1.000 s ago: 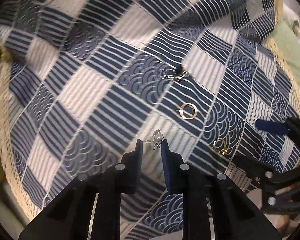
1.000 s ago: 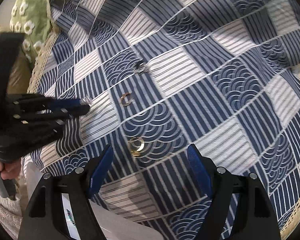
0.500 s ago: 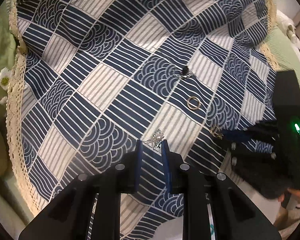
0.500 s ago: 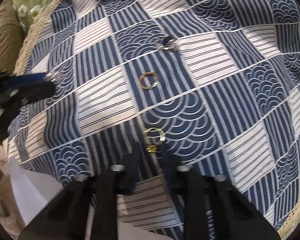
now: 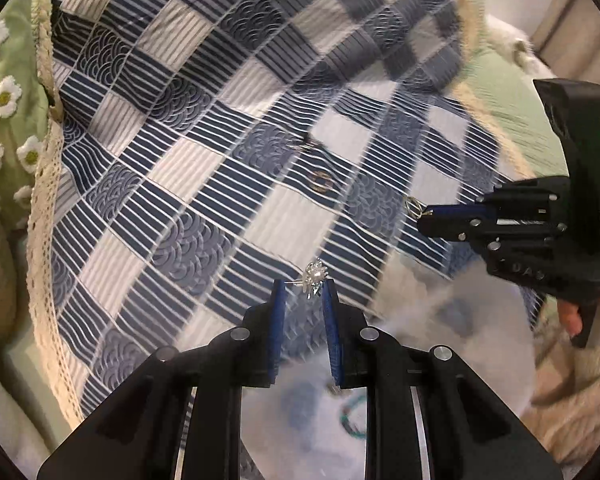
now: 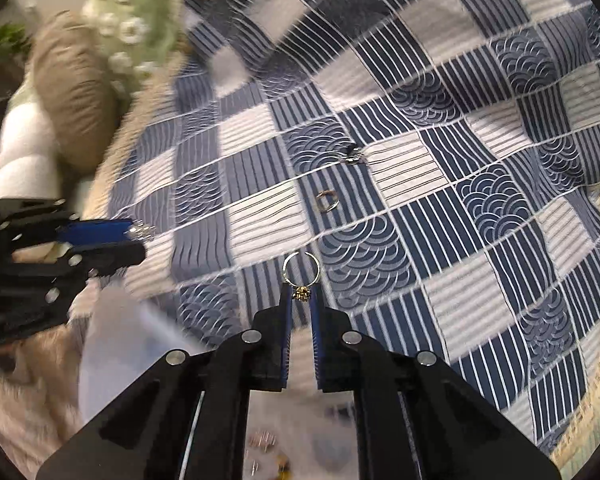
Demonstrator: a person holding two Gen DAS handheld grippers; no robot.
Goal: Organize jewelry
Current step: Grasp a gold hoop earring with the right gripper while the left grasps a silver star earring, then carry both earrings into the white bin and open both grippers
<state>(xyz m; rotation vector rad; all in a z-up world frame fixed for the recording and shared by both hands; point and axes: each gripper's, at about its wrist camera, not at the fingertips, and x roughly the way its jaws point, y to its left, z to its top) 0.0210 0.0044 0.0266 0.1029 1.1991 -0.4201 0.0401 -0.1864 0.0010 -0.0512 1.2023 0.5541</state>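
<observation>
Patchwork cloth (image 5: 188, 184) beneath two gripped rings (image 6: 301, 270).

Matt woven quilt (image 5: 204, 168) with a lace edge; shiny silver-metal ring (image 5: 314, 276); glossy gold ring (image 6: 301, 270).

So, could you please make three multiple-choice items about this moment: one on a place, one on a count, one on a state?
1. Where is the silver flower ring?
A. between the left gripper's fingers
B. flat on the cloth
C. in a box

2. How many rings lie loose on the patchwork cloth?
A. none
B. two
C. five

3. What state is the right gripper in?
A. wide open
B. shut on the gold ring
C. shut on nothing

Answers: 1 A, it sits at the fingertips; 2 B, the dark-stone ring and the plain gold band rest there; 3 B, the ring's ornament is pinched at the tips.
</observation>
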